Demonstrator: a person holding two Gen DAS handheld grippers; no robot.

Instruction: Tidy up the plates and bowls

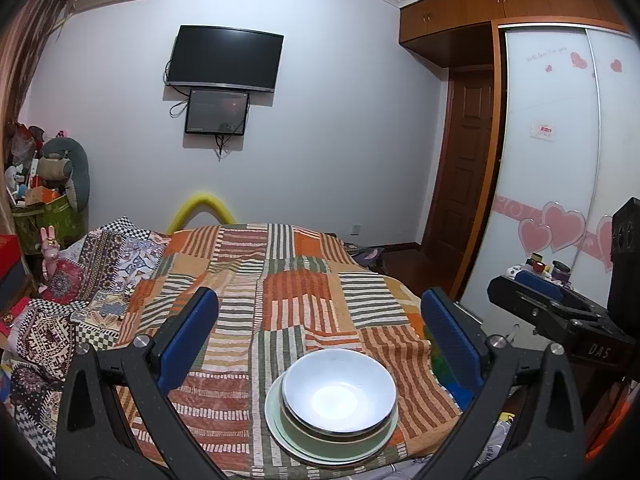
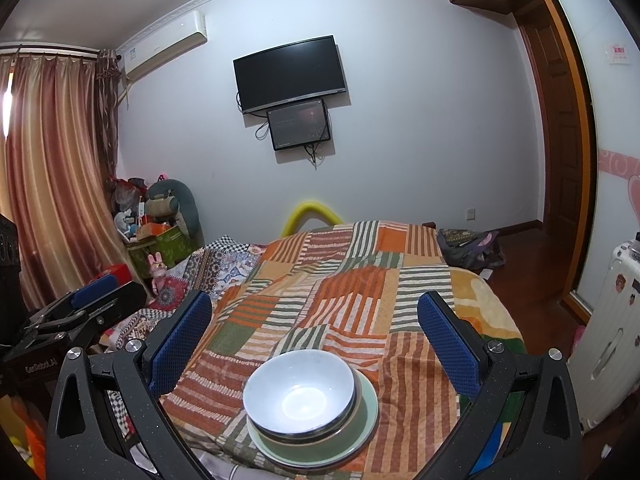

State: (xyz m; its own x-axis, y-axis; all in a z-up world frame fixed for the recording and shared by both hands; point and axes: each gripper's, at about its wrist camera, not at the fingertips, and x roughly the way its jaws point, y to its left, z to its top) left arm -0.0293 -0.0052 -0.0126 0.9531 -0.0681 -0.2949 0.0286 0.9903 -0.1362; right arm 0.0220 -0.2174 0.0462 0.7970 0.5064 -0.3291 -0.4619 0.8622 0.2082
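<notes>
Bowls and plates sit already nested in one stack near the front edge of a bed, at about six o'clock in both wrist views: a pale white bowl (image 1: 338,390) rests inside a darker-rimmed bowl (image 1: 320,434), and that pair stands on a pale green plate (image 1: 288,446), slightly off-centre so more of the plate shows on one side. The left gripper (image 1: 320,332) hangs above the stack with its blue-padded fingers (image 1: 188,340) spread wide and nothing between them; the right gripper (image 2: 314,336) hovers likewise, its blue pads (image 2: 448,344) well apart and empty. Each tool shows in the other's view, the right at three o'clock, the left at nine. By the look of things the stacking is largely done, and what remains is probably squaring the pile or moving it. Any grasp would go best on the plate's rim or the outer bowl's wall, low and level, since the glazed surfaces look slick and the soft bedding gives little firm support; a tilt could slide the white bowl out. The striped patchwork blanket (image 1: 280,280) in orange, green and cream runs toward twelve o'clock, with a second patterned quilt (image 1: 60,312) at nine. Beyond, a dark wall-mounted television (image 1: 226,58) hangs over a smaller screen (image 1: 216,112), and a wardrobe with pink hearts (image 1: 560,220) stands at three o'clock.
</notes>
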